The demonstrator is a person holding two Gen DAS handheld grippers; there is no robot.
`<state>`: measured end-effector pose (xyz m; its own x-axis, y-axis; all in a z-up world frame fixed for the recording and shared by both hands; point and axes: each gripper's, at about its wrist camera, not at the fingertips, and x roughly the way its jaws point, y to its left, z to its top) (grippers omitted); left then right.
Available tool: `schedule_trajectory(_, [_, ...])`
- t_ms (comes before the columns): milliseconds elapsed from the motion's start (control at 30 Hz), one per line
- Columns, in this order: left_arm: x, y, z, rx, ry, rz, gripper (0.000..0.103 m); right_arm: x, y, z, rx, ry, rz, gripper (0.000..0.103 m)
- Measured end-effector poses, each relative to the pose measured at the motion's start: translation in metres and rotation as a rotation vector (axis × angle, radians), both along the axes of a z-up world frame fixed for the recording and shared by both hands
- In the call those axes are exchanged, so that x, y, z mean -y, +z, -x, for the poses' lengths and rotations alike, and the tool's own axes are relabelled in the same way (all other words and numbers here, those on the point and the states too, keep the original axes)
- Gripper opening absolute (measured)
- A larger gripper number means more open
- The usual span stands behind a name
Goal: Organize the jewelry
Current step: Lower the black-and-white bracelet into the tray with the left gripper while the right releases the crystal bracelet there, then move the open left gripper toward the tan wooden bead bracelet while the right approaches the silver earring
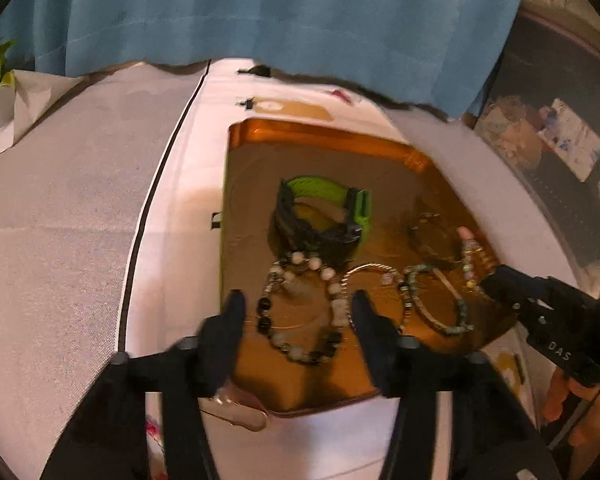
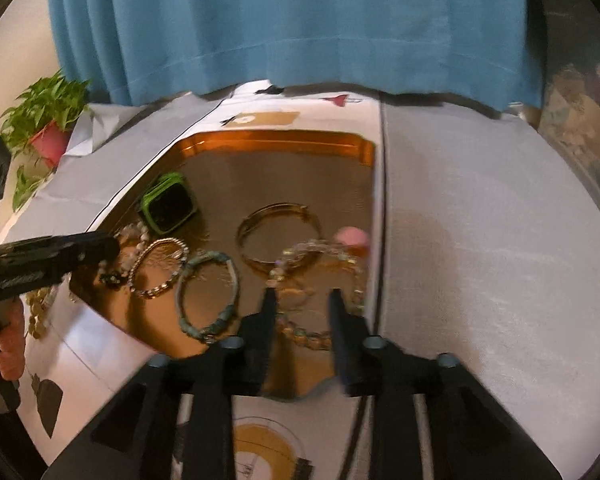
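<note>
Both spread: left gripper (image 1: 298,306) straddling beaded bracelet (image 1: 300,308) near tray (image 1: 320,132) front edge; right gripper (image 2: 302,296) over pale bead strand (image 2: 320,258), risking snagging overlapped gold bangle (image 2: 278,236).

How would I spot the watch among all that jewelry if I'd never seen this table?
Find the shiny copper tray on the white tablecloth. All the bracelets lie in a row toward its near edge; the watch sits alone just behind them, on the tray's left side. It is the only bright green thing there, with a chunky strap and a dark square face.
</note>
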<state>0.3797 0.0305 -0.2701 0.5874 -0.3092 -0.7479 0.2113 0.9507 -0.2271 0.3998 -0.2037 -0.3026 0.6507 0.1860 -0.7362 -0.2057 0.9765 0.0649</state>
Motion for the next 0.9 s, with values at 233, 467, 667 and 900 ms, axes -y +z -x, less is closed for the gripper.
schedule_trajectory(233, [0.003, 0.021, 0.019, 0.056, -0.012, -0.035, 0.057, -0.005, 0.015, 0.02, 0.053, 0.021, -0.009, 0.039])
schedule_trajectory(467, [-0.02, 0.044, 0.069, 0.135, 0.06, -0.016, 0.069, -0.022, 0.047, 0.073, 0.128, 0.058, -0.045, 0.059])
schedule_trajectory(667, [-0.066, 0.034, 0.144, 0.192, 0.181, 0.046, 0.08, -0.017, 0.05, 0.139, 0.198, -0.026, -0.128, 0.071])
schedule_trajectory(900, [-0.099, 0.018, 0.199, 0.154, 0.215, 0.006, 0.08, -0.025, 0.036, 0.199, 0.208, -0.004, -0.096, 0.071])
